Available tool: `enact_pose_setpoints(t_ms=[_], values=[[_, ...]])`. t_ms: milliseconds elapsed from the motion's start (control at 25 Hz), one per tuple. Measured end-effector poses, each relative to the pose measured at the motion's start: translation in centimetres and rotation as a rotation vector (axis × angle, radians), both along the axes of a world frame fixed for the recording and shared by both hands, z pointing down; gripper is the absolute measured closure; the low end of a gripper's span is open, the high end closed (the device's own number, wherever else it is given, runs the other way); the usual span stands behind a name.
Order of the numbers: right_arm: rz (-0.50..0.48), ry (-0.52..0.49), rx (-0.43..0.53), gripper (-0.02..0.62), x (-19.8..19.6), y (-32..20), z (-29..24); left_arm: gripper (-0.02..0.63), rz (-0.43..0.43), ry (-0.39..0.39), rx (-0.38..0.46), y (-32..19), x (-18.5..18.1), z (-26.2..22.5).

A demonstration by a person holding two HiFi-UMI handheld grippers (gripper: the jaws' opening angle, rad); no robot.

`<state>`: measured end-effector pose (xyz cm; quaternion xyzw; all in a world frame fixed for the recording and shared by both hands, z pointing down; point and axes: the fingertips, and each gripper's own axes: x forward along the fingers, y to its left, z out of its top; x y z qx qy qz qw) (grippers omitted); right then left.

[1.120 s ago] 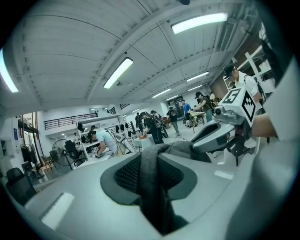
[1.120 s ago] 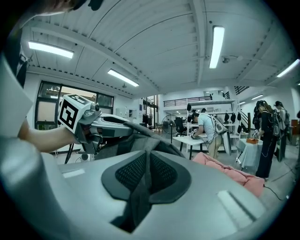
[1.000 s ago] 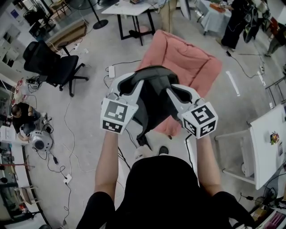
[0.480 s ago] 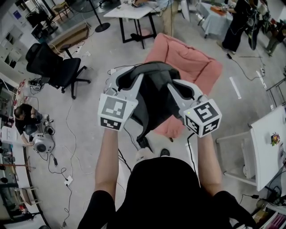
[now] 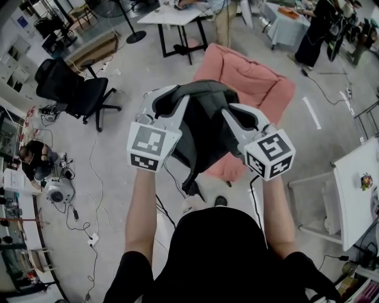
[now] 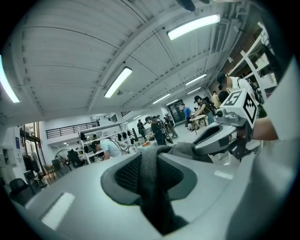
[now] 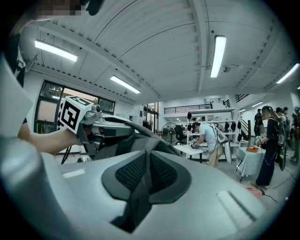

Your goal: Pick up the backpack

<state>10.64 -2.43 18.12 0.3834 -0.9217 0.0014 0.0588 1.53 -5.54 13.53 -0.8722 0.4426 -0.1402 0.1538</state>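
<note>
A dark grey backpack (image 5: 204, 133) hangs in the air between my two grippers, above a pink cushion (image 5: 254, 83). Its grey strap arches over the top from one gripper to the other. My left gripper (image 5: 161, 99) is shut on one end of that strap (image 6: 152, 183), which runs down between the mesh pads. My right gripper (image 5: 231, 112) is shut on the other end of the strap (image 7: 139, 187). Each gripper view shows the opposite gripper: the right one (image 6: 219, 138) and the left one (image 7: 96, 124). Both point roughly level.
A black office chair (image 5: 68, 89) stands at the left, a white table (image 5: 172, 15) at the back and another white table (image 5: 355, 195) at the right. Cables lie over the floor (image 5: 92, 177). A person sits at the left edge (image 5: 29, 157); others stand at the back right.
Both grippers have risen a little together, carrying the backpack higher above the pink cushion. Both grips on the strap are unchanged.
</note>
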Motion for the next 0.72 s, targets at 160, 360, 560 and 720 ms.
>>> enact_pose_setpoints(t_ms=[160,360,560,720], values=[[0.004,0.000,-0.009,0.558,-0.03,0.09,0.43,0.532,0.000,-0.001,-0.010,0.11,0.01,0.35],[0.005,0.002,-0.016,0.558,-0.10,0.20,0.45,0.532,0.002,0.001,-0.015,0.24,-0.13,0.40],[0.008,0.002,-0.019,0.558,0.18,0.44,0.71,0.534,0.002,0.005,-0.015,0.45,0.16,0.62],[0.013,0.005,-0.017,0.558,0.53,0.57,0.79,0.532,0.007,0.006,-0.013,0.58,0.46,0.63]])
